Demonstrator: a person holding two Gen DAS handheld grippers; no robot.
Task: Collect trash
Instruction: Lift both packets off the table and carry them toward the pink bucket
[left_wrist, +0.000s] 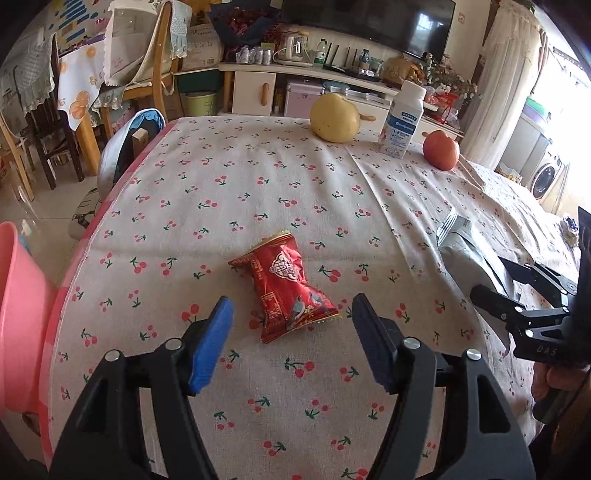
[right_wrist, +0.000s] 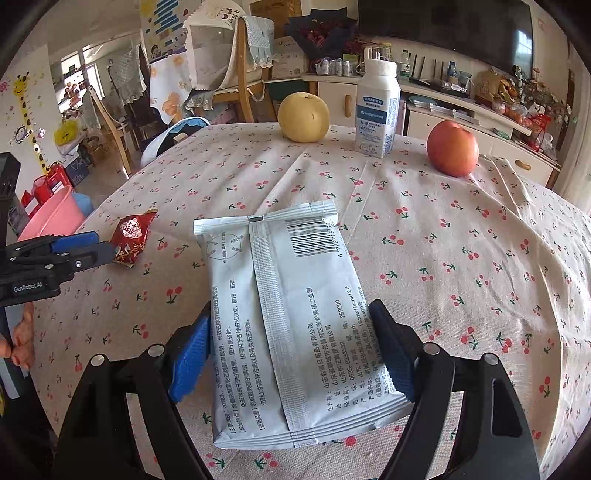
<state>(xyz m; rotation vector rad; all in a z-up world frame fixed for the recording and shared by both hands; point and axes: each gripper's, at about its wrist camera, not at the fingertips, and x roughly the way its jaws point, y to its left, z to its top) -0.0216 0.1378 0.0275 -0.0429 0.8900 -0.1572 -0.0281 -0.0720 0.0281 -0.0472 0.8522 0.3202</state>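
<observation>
A crumpled red snack wrapper (left_wrist: 284, 291) lies on the cherry-print tablecloth (left_wrist: 258, 177). My left gripper (left_wrist: 291, 306) stands open just short of it, one finger on each side, pads clear of it. The right wrist view shows the same wrapper (right_wrist: 133, 232) at the tips of the left gripper (right_wrist: 103, 251). A silver-white wipes pack (right_wrist: 291, 314), printed side up, sits between the blue pads of my right gripper (right_wrist: 291, 325), which press on its two long edges. From the left wrist view, the pack (left_wrist: 461, 243) slants up from the cloth in the right gripper (left_wrist: 517, 291).
A yellow pear (right_wrist: 303, 116), a white milk bottle (right_wrist: 376, 110) and a red apple (right_wrist: 452, 147) stand along the table's far side. A pink basin (left_wrist: 18, 314) sits on the floor off the left edge. Chairs and a cabinet stand beyond.
</observation>
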